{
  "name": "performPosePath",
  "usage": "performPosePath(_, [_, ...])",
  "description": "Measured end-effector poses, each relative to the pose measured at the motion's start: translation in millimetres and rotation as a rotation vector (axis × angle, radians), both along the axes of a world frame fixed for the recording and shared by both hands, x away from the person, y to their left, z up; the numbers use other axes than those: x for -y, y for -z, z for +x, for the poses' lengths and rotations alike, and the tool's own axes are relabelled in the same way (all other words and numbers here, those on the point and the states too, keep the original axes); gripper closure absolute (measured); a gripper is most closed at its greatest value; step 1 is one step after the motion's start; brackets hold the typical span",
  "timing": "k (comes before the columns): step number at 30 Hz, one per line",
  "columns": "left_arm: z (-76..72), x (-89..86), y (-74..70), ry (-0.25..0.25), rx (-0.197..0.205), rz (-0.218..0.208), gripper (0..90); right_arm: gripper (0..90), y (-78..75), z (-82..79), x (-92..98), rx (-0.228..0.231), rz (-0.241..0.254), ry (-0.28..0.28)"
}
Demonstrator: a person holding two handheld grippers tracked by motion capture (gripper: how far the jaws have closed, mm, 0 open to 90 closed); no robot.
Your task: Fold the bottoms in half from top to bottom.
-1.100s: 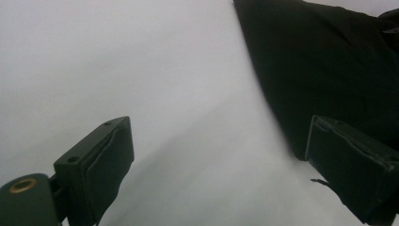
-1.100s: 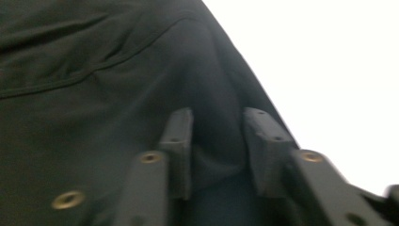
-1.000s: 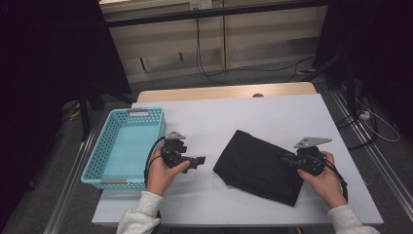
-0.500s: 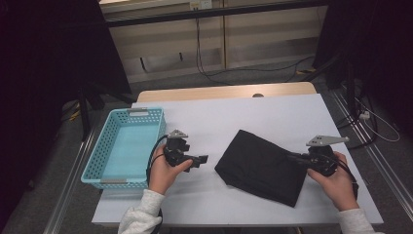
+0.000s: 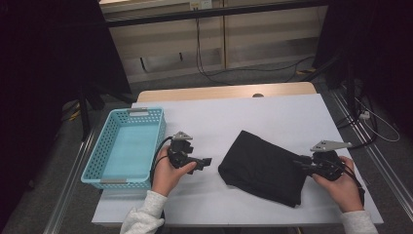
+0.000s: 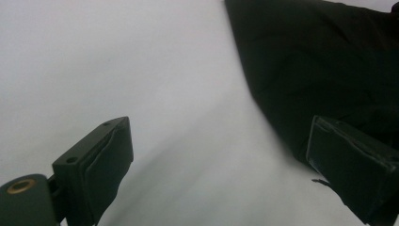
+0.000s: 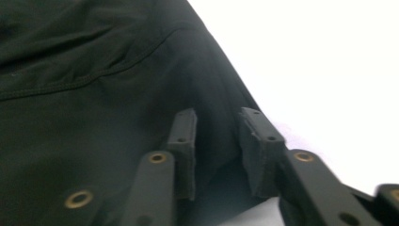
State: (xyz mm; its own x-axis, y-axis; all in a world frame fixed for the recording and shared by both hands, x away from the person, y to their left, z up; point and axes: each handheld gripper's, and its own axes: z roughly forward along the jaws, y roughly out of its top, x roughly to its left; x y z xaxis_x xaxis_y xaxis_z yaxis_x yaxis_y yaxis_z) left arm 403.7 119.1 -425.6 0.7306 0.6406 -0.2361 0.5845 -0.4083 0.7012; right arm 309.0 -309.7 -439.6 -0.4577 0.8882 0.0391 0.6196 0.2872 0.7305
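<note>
The black cloth [image 5: 265,168] lies folded on the white tabletop [image 5: 243,117]. The right tool [image 5: 303,165] has just been opening at its edge, nothing pinched. The left tool [image 5: 207,161] waits wide open. Grab near a corner, then lift slowly.

Pale grey knitted sleeves [image 5: 146,214]; black two-jaw grippers [image 5: 204,161] with brass-ringed screw holes, grey three-cornered plates [image 5: 330,145], black cables [image 5: 158,153].

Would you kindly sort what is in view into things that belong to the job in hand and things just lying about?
In the job:
- black cloth, folded on the table
- right tongs, at its right edge
- left tongs, open, short of its left edge

Lying about:
- blue basket
- cables on the floor
</note>
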Motion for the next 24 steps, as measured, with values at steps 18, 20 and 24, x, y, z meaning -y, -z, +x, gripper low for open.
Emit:
performPosePath(18, [-5.6, 10.6, 4.9, 0.030, -0.009, -0.009, 7.2, 17.1, 1.2, 4.3, -7.7, 0.059, 0.103, 0.116])
performPosePath(20, [-6.7, 12.1, 5.1, 0.043, -0.008, 0.000, 6.8, 17.0, 1.8, 3.4, -12.4, 0.059, 0.095, 0.096])
performPosePath(24, [-8.0, 16.0, 5.6, 0.048, -0.005, -0.001, 4.8, 16.6, 3.6, 3.0, -16.4, 0.051, 0.086, 0.076])
